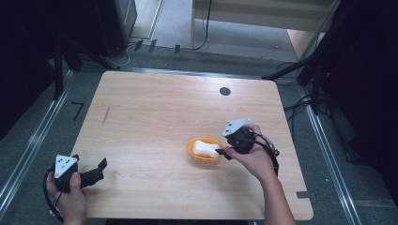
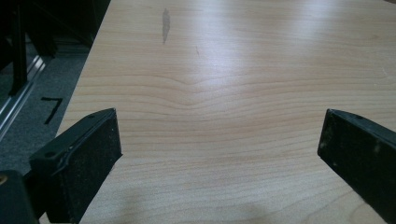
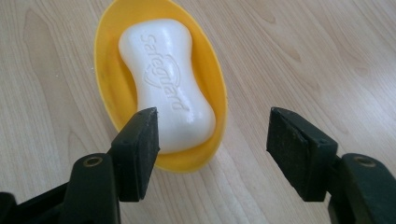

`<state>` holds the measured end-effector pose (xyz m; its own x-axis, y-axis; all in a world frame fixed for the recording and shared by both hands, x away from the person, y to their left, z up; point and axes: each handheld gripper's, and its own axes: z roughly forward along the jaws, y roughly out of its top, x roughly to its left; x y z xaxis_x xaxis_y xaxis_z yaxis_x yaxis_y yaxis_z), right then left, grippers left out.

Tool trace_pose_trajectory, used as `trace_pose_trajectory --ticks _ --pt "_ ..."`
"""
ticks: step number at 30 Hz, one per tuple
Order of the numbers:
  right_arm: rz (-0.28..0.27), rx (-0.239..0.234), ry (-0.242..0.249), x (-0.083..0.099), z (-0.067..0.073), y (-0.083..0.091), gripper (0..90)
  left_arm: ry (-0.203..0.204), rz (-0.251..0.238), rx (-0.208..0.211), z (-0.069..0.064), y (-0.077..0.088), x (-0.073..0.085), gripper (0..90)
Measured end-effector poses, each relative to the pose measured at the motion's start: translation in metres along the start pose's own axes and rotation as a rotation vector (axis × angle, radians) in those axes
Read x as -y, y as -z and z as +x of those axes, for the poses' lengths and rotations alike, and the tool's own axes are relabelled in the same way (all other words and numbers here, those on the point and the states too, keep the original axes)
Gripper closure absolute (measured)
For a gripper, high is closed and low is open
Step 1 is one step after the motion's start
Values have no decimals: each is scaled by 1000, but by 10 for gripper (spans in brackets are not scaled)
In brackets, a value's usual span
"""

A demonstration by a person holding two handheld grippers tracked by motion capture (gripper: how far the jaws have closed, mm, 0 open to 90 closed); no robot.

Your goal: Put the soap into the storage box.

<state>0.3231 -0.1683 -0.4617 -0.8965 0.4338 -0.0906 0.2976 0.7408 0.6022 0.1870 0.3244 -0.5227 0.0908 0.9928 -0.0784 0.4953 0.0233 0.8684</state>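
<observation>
A white bar of soap (image 1: 205, 148) (image 3: 166, 79) stamped "Safeguard" lies in a yellow oval dish (image 1: 191, 150) (image 3: 105, 79) on the wooden table (image 1: 159, 108), right of centre. My right gripper (image 1: 224, 153) (image 3: 212, 123) hovers at the dish's right end and points at it. Its jaws are open, with the soap's near end just beyond them and nothing pressed between the pads. My left gripper (image 1: 99, 169) (image 2: 219, 128) rests at the table's front left corner, wide open over bare wood.
A small black disc (image 1: 225, 91) sits near the table's far edge. A dark streak (image 1: 106, 115) (image 2: 165, 25) marks the wood at the left. Metal rails and cables run along the floor on both sides.
</observation>
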Motion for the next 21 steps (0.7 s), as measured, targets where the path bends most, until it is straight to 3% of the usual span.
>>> trace_pose_trajectory --ticks 11,21 --pt "-47 30 -92 21 -6 13 318 -4 0 -2 0 0 0 0" --pt "-74 51 -139 42 -9 22 315 -1 1 -2 0 0 0 0"
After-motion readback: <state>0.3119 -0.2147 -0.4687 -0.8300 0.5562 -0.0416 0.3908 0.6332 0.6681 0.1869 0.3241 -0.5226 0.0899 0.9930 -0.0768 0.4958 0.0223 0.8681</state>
